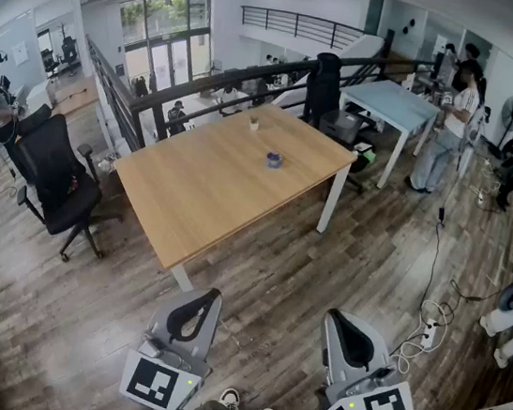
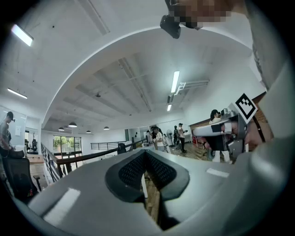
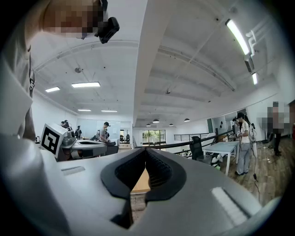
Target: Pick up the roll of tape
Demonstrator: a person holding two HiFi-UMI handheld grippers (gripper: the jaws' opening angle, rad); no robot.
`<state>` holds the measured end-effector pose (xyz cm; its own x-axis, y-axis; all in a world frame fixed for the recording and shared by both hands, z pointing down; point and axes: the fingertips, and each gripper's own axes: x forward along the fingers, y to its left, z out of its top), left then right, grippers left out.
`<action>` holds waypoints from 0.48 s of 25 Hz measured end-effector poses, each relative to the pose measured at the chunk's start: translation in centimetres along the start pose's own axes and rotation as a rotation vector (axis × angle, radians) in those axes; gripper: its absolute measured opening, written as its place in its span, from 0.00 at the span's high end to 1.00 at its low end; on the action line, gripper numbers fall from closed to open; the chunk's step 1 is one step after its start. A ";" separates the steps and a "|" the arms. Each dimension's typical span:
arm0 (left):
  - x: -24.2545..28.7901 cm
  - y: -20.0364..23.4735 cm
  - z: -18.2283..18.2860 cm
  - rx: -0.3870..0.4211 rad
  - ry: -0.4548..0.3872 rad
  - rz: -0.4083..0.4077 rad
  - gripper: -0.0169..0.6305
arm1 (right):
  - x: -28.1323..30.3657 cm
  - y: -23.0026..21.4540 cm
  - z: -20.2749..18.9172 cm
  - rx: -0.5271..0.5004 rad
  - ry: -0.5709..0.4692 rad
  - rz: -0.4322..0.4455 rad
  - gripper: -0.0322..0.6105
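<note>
Lying on the table, roll of tape, well beyond left tongs and right tongs, both closed.

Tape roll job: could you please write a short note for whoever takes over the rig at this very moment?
Left gripper: shut, empty, held low, well short of the table.
Right gripper: shut, empty, beside the left one.
Tape roll: lies on the table's far half, untouched; a small pale object stands beyond it.
Done: nothing yet.
Left to do: step up to the table, open one gripper, close it on the roll, lift.
</note>
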<state>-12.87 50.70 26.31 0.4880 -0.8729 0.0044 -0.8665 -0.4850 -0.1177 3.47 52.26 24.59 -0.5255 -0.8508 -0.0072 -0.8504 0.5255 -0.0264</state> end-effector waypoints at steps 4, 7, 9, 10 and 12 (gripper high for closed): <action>0.0 0.3 -0.3 -0.009 0.004 -0.007 0.97 | 0.6 0.3 -0.1 -0.012 0.001 -0.009 0.93; 0.0 0.7 -0.6 -0.016 0.010 -0.011 0.97 | 1.0 0.6 -0.1 -0.023 0.005 -0.012 0.93; 0.0 0.8 -0.7 -0.026 0.008 -0.013 0.97 | 1.3 0.5 -0.2 -0.026 0.014 -0.014 0.93; 0.1 0.9 -0.7 -0.031 0.006 -0.015 0.97 | 1.5 0.6 -0.3 -0.026 0.017 -0.014 0.93; 0.1 1.3 -0.7 -0.038 -0.001 -0.016 0.97 | 1.9 0.7 -0.5 -0.023 0.024 -0.014 0.93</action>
<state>-14.06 49.94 26.83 0.5015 -0.8652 0.0048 -0.8622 -0.5002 -0.0802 1.83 51.01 25.11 -0.5142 -0.8575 0.0174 -0.8576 0.5142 -0.0038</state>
